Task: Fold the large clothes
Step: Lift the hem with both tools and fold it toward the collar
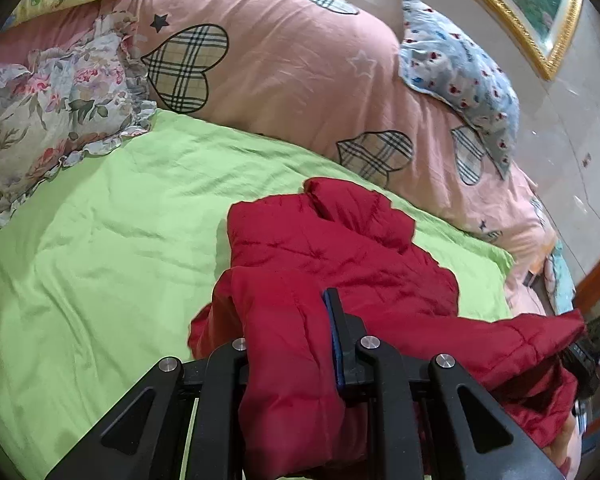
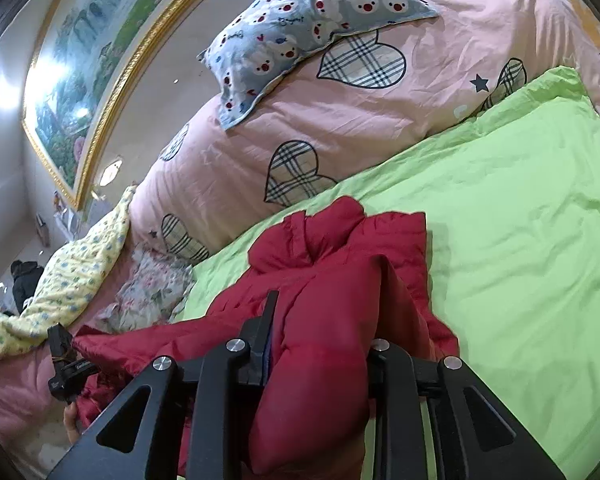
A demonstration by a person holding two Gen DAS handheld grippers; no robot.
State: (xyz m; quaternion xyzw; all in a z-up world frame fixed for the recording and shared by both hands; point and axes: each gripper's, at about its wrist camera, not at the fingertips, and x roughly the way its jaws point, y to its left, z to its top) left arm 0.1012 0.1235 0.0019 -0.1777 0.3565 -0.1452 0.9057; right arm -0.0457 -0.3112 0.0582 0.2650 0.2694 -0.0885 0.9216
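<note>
A red quilted jacket (image 1: 340, 248) lies crumpled on the green sheet (image 1: 100, 240), its collar end toward the pink duvet. My left gripper (image 1: 292, 320) is shut on a thick fold of it; fabric drapes over one finger and hides it. My right gripper (image 2: 324, 320) is likewise shut on a bunched edge of the jacket (image 2: 332, 280), with one finger buried in cloth. Each view catches the other gripper at its edge, the right gripper (image 1: 584, 360) and the left gripper (image 2: 64, 360), with jacket cloth stretched between them.
A pink duvet with plaid hearts (image 1: 300, 60) is heaped behind the jacket, with a blue bear-print pillow (image 1: 460, 76) on it. A floral ruffled pillow (image 1: 52, 112) lies far left. A yellow floral quilt (image 2: 72, 280) and a gold-framed painting (image 2: 80, 60) are on the wall side.
</note>
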